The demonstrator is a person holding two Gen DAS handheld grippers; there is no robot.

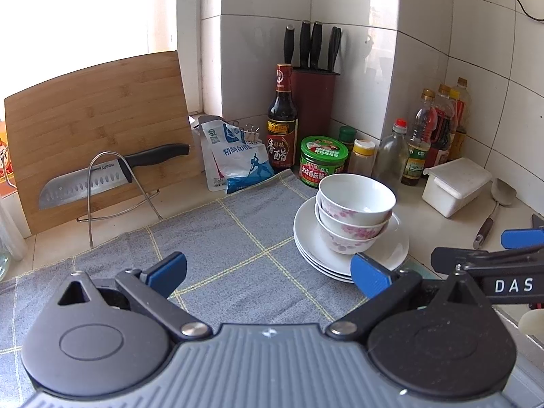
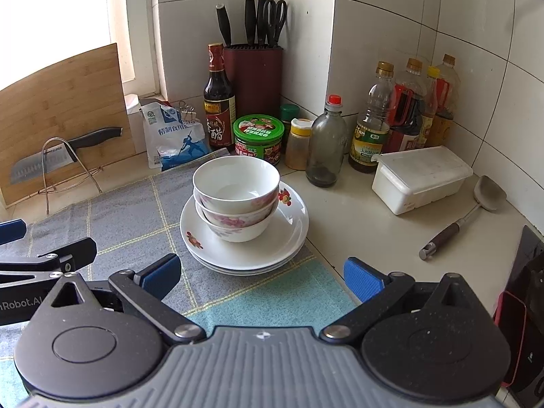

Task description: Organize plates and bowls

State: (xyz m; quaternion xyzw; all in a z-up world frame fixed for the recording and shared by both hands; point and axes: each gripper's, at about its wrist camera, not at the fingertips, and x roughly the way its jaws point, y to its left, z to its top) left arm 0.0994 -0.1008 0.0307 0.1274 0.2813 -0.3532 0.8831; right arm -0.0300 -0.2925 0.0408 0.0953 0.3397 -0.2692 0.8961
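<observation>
The three bowls (image 2: 236, 197) sit nested one in another on the stack of plates (image 2: 244, 238), and the plates lie on the cloth (image 2: 136, 217) near its right edge. From the plates, the jar (image 2: 258, 139) stands at 12 o'clock, the tall bottle (image 2: 219, 102) and the knife block (image 2: 253, 78) behind it at 11 o'clock, and the cutting board (image 2: 61, 108) far at 9 o'clock. The lidded box (image 2: 421, 176) is at 3 o'clock with the ladle (image 2: 469, 210) just right of it.
</observation>
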